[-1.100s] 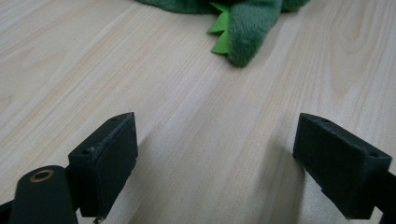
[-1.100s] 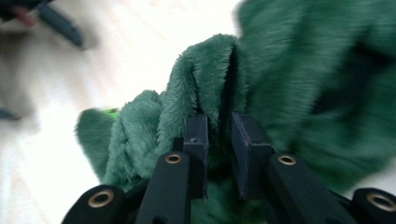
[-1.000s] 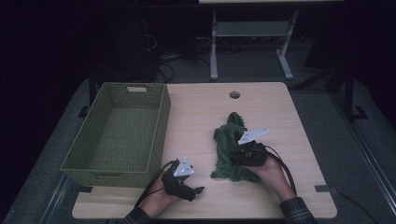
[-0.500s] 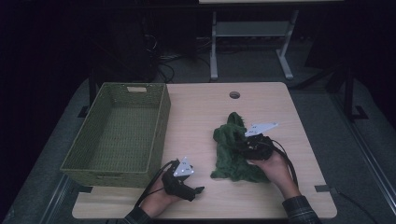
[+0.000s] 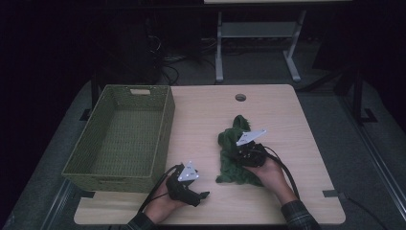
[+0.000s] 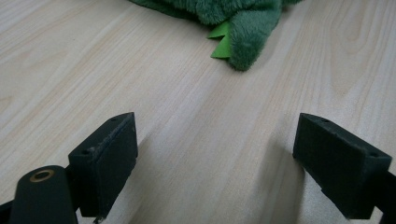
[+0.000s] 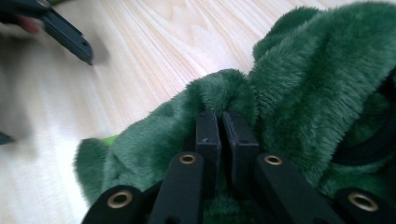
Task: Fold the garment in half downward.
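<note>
While the left tool (image 5: 203,195) rests wide and empty on the table (image 5: 201,120) beside the woven basket (image 5: 165,125), probably waiting its turn, the right tool (image 7: 221,123) has just been closing and now pinches a fold of the green plush toy (image 5: 233,153), likely to lift it toward that basket. The toy lies crumpled right of the table's centre, deep green, shaggy, with a bright felt spike (image 6: 221,41) near one limb.

Plush toy (image 5: 233,148) dark green fuzzy fabric, one bright lime-green felt bit (image 6: 221,41) at its tail end. Basket (image 5: 119,167) olive green woven weave; tabletop (image 5: 201,120) pale wood grain. Both grippers black with grey plates.
</note>
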The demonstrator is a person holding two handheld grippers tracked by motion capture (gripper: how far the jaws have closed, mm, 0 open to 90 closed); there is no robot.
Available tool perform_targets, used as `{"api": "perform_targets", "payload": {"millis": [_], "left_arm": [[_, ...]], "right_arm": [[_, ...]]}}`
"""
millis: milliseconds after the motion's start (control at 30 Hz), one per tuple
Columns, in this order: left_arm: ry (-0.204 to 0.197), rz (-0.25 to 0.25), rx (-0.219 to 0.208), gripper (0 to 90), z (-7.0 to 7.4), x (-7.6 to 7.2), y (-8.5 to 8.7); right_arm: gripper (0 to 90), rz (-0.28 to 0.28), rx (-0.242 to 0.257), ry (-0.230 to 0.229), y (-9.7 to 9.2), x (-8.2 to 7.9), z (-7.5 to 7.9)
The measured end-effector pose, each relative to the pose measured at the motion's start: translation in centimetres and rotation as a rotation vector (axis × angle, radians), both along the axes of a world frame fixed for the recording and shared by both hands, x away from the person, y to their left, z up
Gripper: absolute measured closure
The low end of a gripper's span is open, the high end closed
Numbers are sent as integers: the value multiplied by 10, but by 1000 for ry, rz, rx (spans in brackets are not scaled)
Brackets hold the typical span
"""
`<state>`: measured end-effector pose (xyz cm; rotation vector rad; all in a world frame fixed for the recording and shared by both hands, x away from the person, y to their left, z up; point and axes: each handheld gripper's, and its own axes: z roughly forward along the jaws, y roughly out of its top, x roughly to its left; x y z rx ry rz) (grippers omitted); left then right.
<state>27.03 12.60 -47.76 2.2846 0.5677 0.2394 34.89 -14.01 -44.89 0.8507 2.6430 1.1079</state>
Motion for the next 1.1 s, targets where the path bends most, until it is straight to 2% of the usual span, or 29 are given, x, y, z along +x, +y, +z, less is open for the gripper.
{"api": "perform_targets", "payload": {"millis": [67, 133, 200, 300, 333, 367, 433, 467, 633, 667, 700, 800, 1100], "left_arm": [[1, 2, -4, 132, 0, 0, 0], [1, 2, -4, 132, 0, 0, 0], [1, 2, -4, 132, 0, 0, 0], [1, 1, -3, 132, 0, 0, 0], [1, 1, -3, 132, 0, 0, 0], [1, 2, -4, 132, 0, 0, 0], [2, 2, -4, 132, 0, 0, 0], [2, 2, -4, 132, 0, 0, 0], [-2, 0, -2, 132, 0, 0, 0], [-2, 0, -2, 132, 0, 0, 0], [2, 2, -4, 132, 0, 0, 0], [1, 1, -4, 131, 0, 0, 0], [2, 2, -5, 131, 0, 0, 0]], "right_arm": [[862, -4, -9, -2, 2, 1, -2], [865, -12, -2, 20, 2, 3, -6], [846, -11, 9, 22, -1, 3, -6], [769, -12, 35, 10, -7, 0, 2], [769, -12, 35, 10, -7, 0, 2], [741, -26, 51, -9, -15, -5, 11], [733, -34, 54, -5, -19, -8, 14], [723, -59, 63, -20, -32, -14, 19], [698, -101, 48, -31, -59, -31, 19], [698, -101, 48, -31, -59, -31, 19], [684, -121, 50, -32, -70, -39, 19], [675, -148, 56, -35, -87, -53, 17], [649, -203, 38, -14, -119, -88, 6]]}}
